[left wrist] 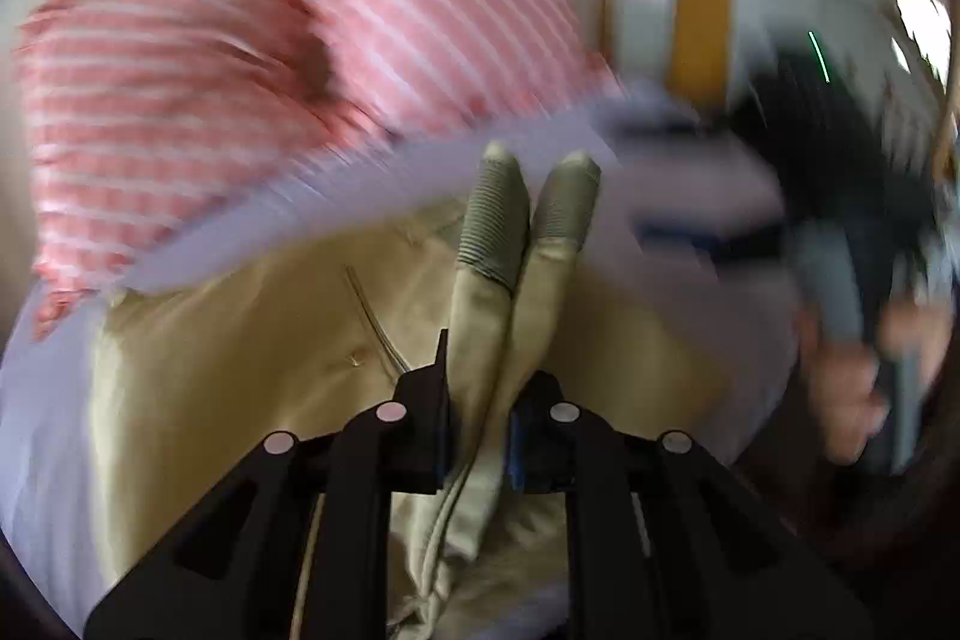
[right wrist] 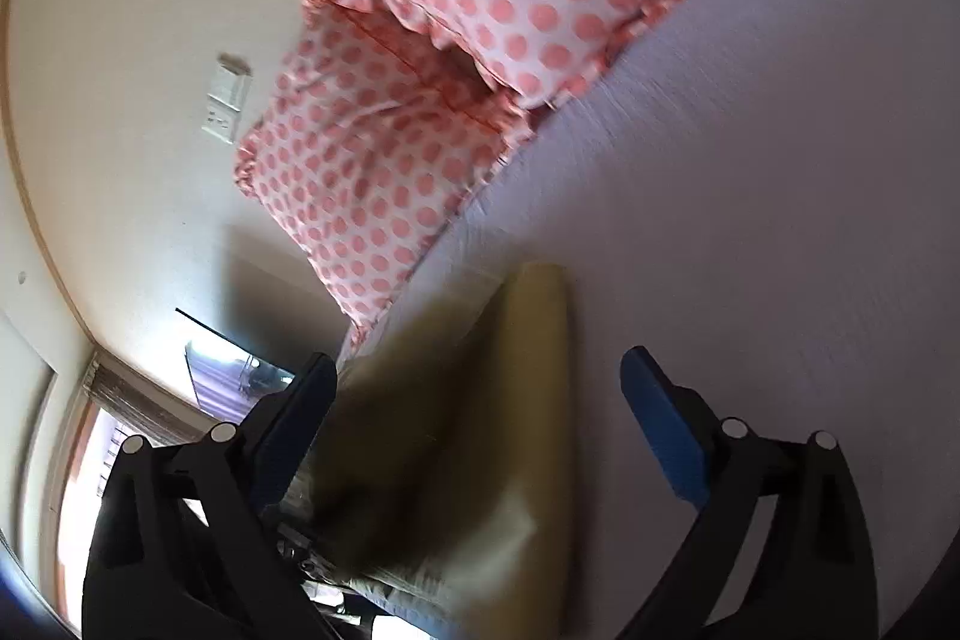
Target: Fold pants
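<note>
Tan pants (left wrist: pixel 240 370) lie on a white bed sheet (left wrist: pixel 48 430). My left gripper (left wrist: pixel 480 400) is shut on a bunched fold of the pants, with two ribbed grey ends (left wrist: pixel 495 214) sticking up between the jaws. In the right wrist view the pants (right wrist: pixel 516 400) lie on the sheet (right wrist: pixel 750 190), blurred. My right gripper (right wrist: pixel 480 388) is open, its jaws wide apart on either side of the cloth. Whether it touches the cloth is unclear. The right hand and its gripper show blurred at the right of the left wrist view (left wrist: pixel 852 340).
Pink-and-white striped pillows (left wrist: pixel 240 58) lie beyond the pants. Pink polka-dot pillows (right wrist: pixel 480 40) rest at the head of the bed against a cream wall with a switch plate (right wrist: pixel 228 106). A window (right wrist: pixel 90 460) is at lower left.
</note>
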